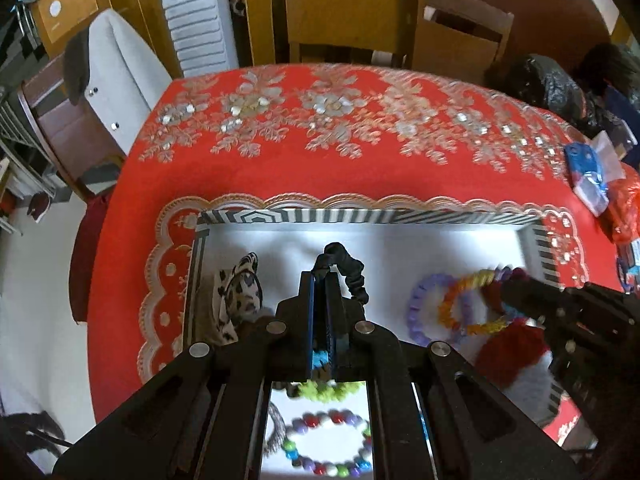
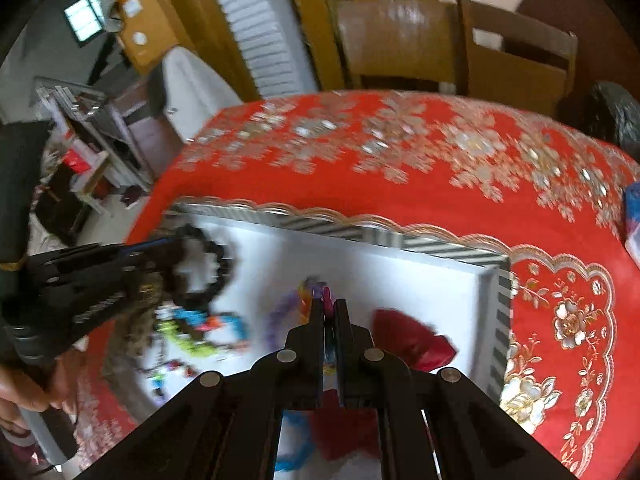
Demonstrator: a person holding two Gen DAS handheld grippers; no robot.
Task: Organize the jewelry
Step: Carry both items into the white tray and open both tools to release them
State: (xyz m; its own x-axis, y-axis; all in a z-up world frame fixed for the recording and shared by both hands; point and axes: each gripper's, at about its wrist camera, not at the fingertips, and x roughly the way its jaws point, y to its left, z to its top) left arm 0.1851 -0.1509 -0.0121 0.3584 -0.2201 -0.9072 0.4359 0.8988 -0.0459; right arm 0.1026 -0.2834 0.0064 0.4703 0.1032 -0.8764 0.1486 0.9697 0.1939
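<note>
A tray with a striped rim and a white floor lies on the red tablecloth. My left gripper is shut on a black scrunchie, which hangs over the tray's middle. To the right, my right gripper is shut on a rainbow loom bracelet, just above a purple bracelet. The blurred right wrist view shows the right gripper pinching that colourful bracelet, with the left gripper and its black scrunchie at left. A leopard-print scrunchie, a red fluffy piece, a green band and a beaded bracelet lie in the tray.
The red embroidered tablecloth covers a round table. Wooden chairs stand behind it and a white-backed chair at left. A black bag and a blue-white packet sit at the table's right edge. A hand holds the left gripper.
</note>
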